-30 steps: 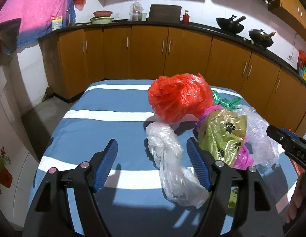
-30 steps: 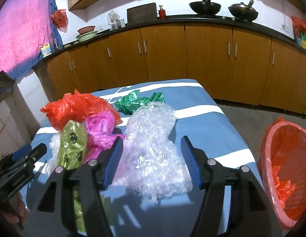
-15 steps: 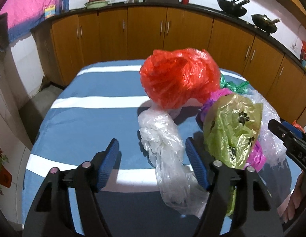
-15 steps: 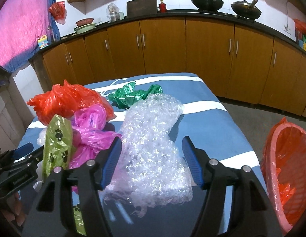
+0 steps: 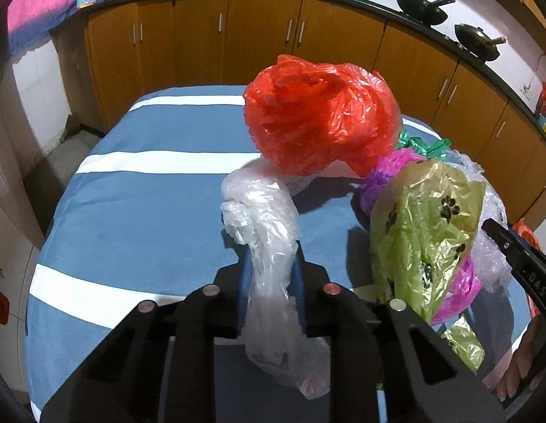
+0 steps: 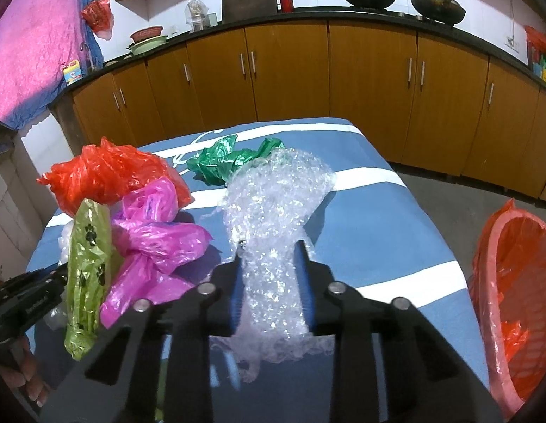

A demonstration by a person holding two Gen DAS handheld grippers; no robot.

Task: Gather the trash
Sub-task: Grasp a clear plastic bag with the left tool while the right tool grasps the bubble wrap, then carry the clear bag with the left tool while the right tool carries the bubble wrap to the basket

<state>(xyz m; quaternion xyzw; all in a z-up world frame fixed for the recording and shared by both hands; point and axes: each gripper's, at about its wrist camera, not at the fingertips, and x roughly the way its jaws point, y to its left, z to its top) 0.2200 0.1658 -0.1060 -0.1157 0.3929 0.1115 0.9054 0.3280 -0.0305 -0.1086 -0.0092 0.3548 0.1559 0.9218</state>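
Jaws of left gripper [image 5: 271,275] closing, pinching clear plastic bag [image 5: 273,246] between blue pads, bag's tail hanging below. Jaws of right gripper [image 6: 271,278] closing too, squeezing bubble wrap [image 6: 273,218] mid-length. Both lying on blue striped tabletop [image 5: 139,211]. Red bag [image 5: 318,120], green paw-print bag [image 5: 424,232], pink bag [image 6: 156,239] loose between grippers. Red basket [image 6: 512,282] off tabletop's right edge.

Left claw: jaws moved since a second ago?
Yes. The left claw was spread wide either side of the clear bag on the blue cloth; its jaws are now closing and pinch it.
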